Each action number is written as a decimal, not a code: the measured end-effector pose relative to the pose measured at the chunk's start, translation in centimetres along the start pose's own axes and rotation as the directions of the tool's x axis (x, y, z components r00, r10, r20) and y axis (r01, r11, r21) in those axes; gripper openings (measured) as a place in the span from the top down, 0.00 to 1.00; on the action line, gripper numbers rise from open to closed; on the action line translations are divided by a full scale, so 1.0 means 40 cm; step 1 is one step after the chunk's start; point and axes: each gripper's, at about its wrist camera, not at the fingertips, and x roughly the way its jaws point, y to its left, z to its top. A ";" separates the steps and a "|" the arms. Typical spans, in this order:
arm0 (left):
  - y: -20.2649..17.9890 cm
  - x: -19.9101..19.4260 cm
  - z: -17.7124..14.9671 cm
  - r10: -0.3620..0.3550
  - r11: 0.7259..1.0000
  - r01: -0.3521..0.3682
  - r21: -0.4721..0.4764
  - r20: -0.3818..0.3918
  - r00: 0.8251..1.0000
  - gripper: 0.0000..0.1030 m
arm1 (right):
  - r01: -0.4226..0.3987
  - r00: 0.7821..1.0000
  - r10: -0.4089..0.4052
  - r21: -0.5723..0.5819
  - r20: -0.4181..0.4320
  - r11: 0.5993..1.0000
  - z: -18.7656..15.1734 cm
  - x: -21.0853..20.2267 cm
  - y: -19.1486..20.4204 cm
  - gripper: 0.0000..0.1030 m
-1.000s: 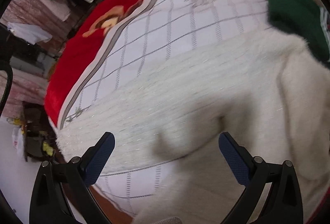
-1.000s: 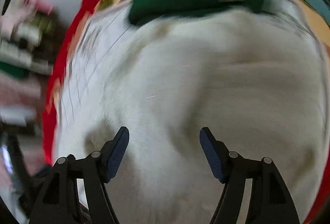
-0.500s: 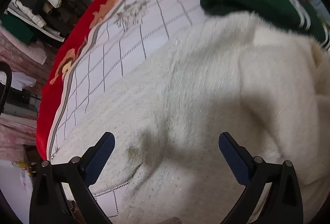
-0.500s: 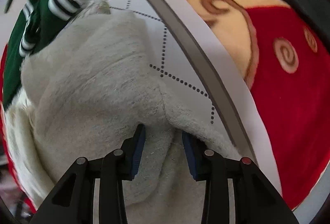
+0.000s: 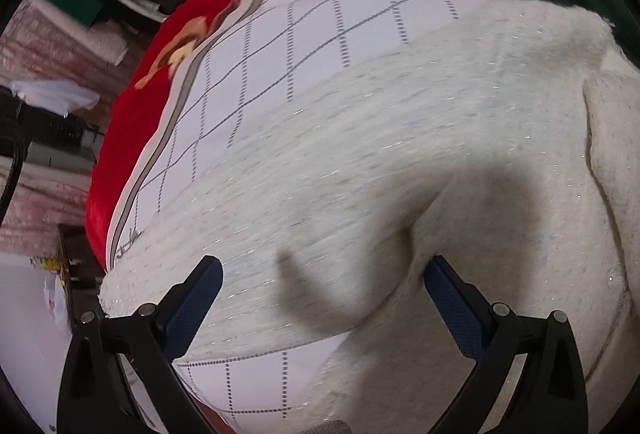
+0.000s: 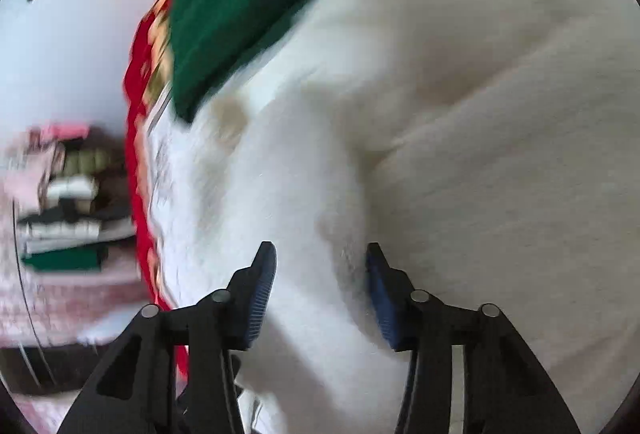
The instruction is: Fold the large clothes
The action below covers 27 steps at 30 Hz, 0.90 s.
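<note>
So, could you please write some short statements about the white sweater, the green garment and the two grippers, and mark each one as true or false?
1. The fluffy white sweater lies on a white blanket with a grid pattern. True.
2. The left gripper is clamped shut on a sleeve. False: its jaws stand wide apart above the sweater and hold nothing.
3. A dark green garment lies at the far side of the sweater. True.
4. The blanket has a blue border. False: its border is red with a floral print.
5. The right gripper is over the green garment. False: it is over the white sweater, its jaws opening, with no fold pinched between them.
</note>
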 end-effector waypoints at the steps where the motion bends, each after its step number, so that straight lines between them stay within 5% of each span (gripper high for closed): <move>1: 0.014 0.000 -0.008 -0.004 1.000 0.004 -0.009 -0.004 1.000 0.00 | 0.013 1.000 -0.014 -0.055 -0.004 0.998 -0.025 0.013 0.044 0.53; 5: 0.046 -0.011 -0.040 -0.019 0.999 0.018 -0.045 -0.033 0.999 0.00 | 0.070 0.994 -0.082 -0.168 -0.071 0.983 -0.153 0.033 0.138 0.53; 10: 0.108 -0.028 -0.109 -0.025 0.994 0.018 -0.107 -0.067 0.997 0.00 | 0.050 0.957 -0.123 -0.267 -0.262 0.962 -0.313 0.086 0.176 0.53; 13: 0.154 -0.029 -0.147 -0.016 0.988 0.002 -0.151 -0.087 0.996 0.00 | 0.011 0.964 -0.071 -0.227 -0.256 0.974 -0.319 0.061 0.170 0.52; 16: 0.212 -0.020 -0.192 0.008 0.975 -0.031 -0.218 -0.103 0.995 0.00 | 0.057 0.974 -0.113 -0.270 -0.197 0.961 -0.301 0.037 0.181 0.45; 18: 0.251 -0.002 -0.219 0.023 0.962 -0.057 -0.266 -0.128 0.991 0.00 | 0.084 0.976 -0.144 -0.324 -0.164 0.942 -0.295 0.057 0.209 0.28; 22: 0.341 0.053 -0.276 0.033 0.910 -0.109 -0.400 -0.192 0.981 0.00 | 0.178 0.945 -0.282 -0.461 -0.168 0.870 -0.242 0.182 0.267 0.24; 23: 0.358 0.061 -0.287 0.024 0.894 -0.108 -0.434 -0.195 0.980 0.00 | 0.199 0.928 -0.322 -0.481 -0.188 0.854 -0.252 0.219 0.272 0.26; 24: 0.380 0.074 -0.299 0.006 0.873 -0.103 -0.477 -0.200 0.980 0.00 | 0.239 0.908 -0.377 -0.513 -0.184 0.825 -0.267 0.266 0.280 0.49; 26: 0.419 0.103 -0.324 -0.046 0.825 -0.083 -0.559 -0.213 0.976 0.00 | 0.303 0.907 -0.413 -0.558 -0.078 0.772 -0.286 0.289 0.299 0.88; 27: 0.437 0.114 -0.336 -0.075 0.800 -0.069 -0.596 -0.213 0.974 0.00 | 0.334 0.905 -0.425 -0.584 -0.021 0.740 -0.298 0.288 0.317 0.90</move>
